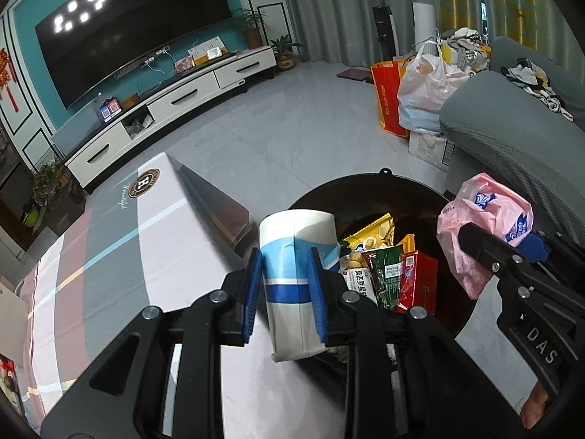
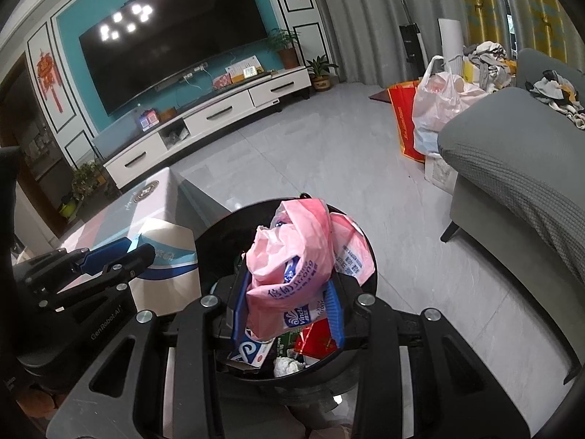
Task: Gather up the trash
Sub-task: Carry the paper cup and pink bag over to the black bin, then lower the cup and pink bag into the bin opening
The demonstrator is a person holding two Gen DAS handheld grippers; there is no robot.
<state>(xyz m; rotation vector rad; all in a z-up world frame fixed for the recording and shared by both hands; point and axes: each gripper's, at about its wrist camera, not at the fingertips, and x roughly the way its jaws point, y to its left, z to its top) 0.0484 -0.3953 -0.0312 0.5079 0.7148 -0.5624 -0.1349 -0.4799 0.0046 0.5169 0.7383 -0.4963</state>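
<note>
Grey tiled floor under a black trash bin, beside a cloth-covered table.

Wall: painted teal, framed by white panels with black trim; red knot ornaments are hung on the panels.
Television: a large dark screen is mounted on the teal wall; ceiling lights are reflected in it.
Cabinet: a long white unit with drawers is set beneath the screen, with potted plants at its end.
Floor: pale grey tiles.
Curtains: grey drapes and yellow patterned ones.
Sofa: grey upholstery, clothes piled on it.
Bags: white and red ones are stood beside the sofa.
</note>
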